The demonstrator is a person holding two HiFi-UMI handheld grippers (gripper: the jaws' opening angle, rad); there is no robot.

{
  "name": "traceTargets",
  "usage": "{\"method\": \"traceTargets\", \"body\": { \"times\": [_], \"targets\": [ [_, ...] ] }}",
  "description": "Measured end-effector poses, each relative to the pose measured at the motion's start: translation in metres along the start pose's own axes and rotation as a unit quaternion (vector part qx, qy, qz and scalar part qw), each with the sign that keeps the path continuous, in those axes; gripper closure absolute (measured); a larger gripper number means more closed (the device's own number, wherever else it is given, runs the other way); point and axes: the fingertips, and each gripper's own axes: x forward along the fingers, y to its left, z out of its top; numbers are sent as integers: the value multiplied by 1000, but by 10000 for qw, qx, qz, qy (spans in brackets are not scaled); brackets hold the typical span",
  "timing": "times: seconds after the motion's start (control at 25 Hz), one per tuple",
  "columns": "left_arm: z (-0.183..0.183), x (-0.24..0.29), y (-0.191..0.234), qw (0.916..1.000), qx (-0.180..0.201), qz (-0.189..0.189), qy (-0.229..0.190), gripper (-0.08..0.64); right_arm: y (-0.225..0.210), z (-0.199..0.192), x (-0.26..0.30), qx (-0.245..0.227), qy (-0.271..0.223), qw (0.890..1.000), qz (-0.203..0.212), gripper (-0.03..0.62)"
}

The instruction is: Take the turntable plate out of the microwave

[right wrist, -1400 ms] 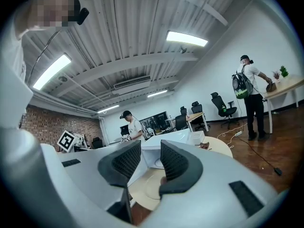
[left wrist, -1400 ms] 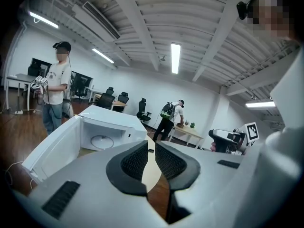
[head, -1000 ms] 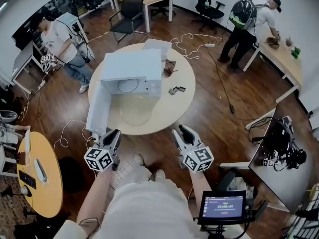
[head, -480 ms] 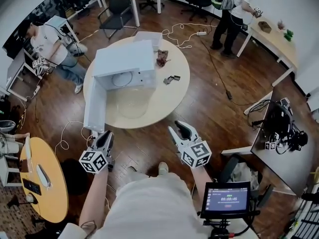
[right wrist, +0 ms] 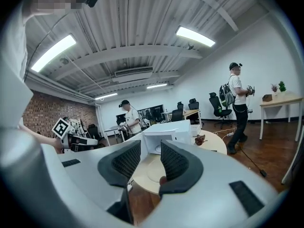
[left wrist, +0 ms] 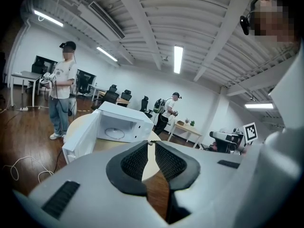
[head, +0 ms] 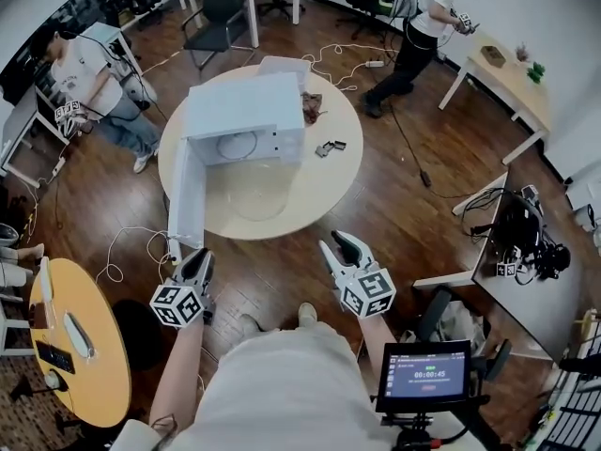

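The left tongs point(head: 201, 256), pressed together, and the right tongs point(head: 339, 244), spread, are drawn back empty from the microwave point(head: 246, 101). The turntable plate point(head: 254, 192) is left lying before it, so the task is judged done.

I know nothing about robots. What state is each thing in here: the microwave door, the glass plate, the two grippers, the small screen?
Microwave door: swung wide open.
Glass plate: out of the microwave, flat on the round table.
Left gripper: shut, empty.
Right gripper: open, empty.
Small screen: switched on.
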Motion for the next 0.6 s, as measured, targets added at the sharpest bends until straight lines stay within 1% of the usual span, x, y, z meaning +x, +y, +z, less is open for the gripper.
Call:
{"method": "traceTargets", "body": {
  "times": [0.12, 0.4, 0.6],
  "targets": [
    [-1, -8, 23, 10000, -12, -5, 61, 523, 13, -6, 11, -13, 31, 9999, -109, 454],
    [-1, -26, 67, 9999, -70, -10, 116, 523, 36, -24, 31, 139, 164, 9991, -354, 454],
    [-13, -34, 87, 9997, -172, -30, 197, 523, 52, -26, 44, 389, 107, 9982, -442, 454]
  ]
}}
